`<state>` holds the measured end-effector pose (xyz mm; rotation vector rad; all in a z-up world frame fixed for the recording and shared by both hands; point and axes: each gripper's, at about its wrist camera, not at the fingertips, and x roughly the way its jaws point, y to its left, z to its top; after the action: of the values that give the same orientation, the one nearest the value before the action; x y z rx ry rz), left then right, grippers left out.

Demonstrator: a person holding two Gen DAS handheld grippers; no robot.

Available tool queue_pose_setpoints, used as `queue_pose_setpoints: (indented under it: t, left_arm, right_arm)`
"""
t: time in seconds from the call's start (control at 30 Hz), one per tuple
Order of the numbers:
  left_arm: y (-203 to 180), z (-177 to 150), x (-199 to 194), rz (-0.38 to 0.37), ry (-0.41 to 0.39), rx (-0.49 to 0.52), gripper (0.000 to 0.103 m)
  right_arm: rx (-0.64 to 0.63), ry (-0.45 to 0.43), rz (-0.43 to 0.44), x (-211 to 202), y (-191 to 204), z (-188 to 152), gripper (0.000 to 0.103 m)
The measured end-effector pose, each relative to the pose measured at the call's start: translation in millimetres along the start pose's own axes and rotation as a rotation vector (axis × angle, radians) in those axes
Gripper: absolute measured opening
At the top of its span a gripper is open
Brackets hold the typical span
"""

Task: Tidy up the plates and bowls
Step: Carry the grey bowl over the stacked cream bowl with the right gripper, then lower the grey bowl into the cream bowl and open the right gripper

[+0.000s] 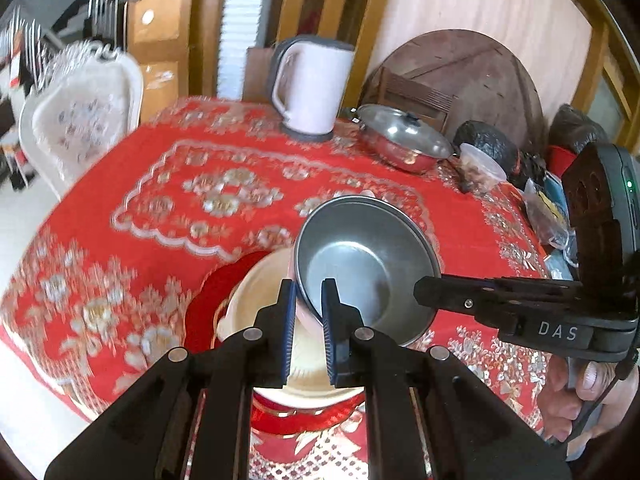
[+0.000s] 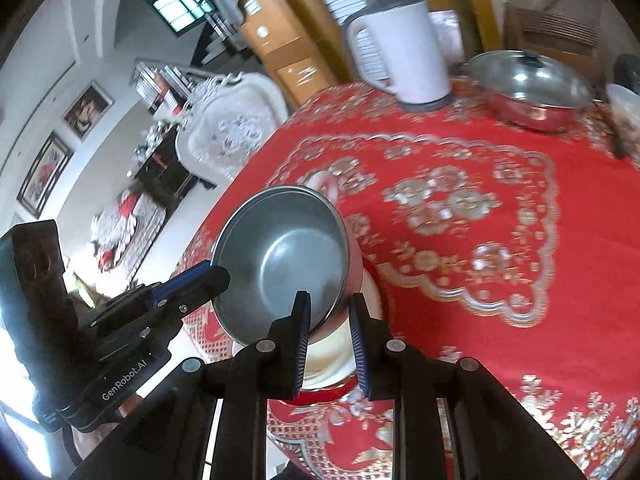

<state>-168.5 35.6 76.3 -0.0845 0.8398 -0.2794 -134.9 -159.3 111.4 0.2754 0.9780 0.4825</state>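
Observation:
A steel-lined bowl (image 1: 360,256) with a pink outside is held tilted above a cream plate (image 1: 256,304) that lies on a red plate (image 1: 200,312). My left gripper (image 1: 309,300) is shut on the bowl's near rim. My right gripper (image 2: 330,316) grips the opposite rim of the same bowl (image 2: 284,260), one finger inside and one outside. The right gripper also shows in the left wrist view (image 1: 424,290), at the bowl's right edge. The left gripper shows in the right wrist view (image 2: 216,276), at the bowl's left edge. The cream plate (image 2: 336,352) lies below the bowl.
The table has a red patterned cloth (image 1: 160,200). At the back stand a white kettle (image 1: 308,84), a lidded steel pot (image 1: 404,140) and a plastic container (image 1: 480,168). Bags (image 1: 548,212) lie at the right edge. A white chair (image 1: 84,120) stands at the left.

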Motion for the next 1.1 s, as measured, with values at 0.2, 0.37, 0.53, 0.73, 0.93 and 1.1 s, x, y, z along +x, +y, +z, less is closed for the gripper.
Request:
queue_pose_setpoints:
  t: [0.2, 0.37, 0.53, 0.73, 0.93, 1.1]
  left_arm:
    - [17.3, -20.4, 16.3, -0.005, 0.034, -0.055, 0.010]
    - [19.5, -23.0, 21.9, 0.018, 0.025, -0.048, 0.010]
    - [19.8, -23.3, 23.2, 0.022, 0.030, -0.039, 0.010]
    - [16.2, -26.7, 24.4, 0.048, 0.027, -0.015, 0.011]
    - [17.3, -27.1, 24.6, 0.048, 0.022, -0.018, 0.011]
    - [19.0, -26.2, 25.8, 0.055, 0.030, -0.014, 0.011]
  right_arm:
    - [-0.036, 0.059, -0.005, 29.5, 12.0, -14.4, 0.021]
    - [-0.041, 0.100, -0.010, 50.6, 11.0, -21.6, 0.021]
    - [-0.049, 0.102, -0.005, 55.8, 11.0, -24.1, 0.021]
    - [-0.082, 0.083, -0.019, 52.0, 16.4, -25.2, 0.023]
    - [-0.107, 0.082, -0.021, 52.1, 19.0, -25.8, 0.023]
    - [-0.111, 0.083, -0.027, 53.2, 20.5, -25.9, 0.023]
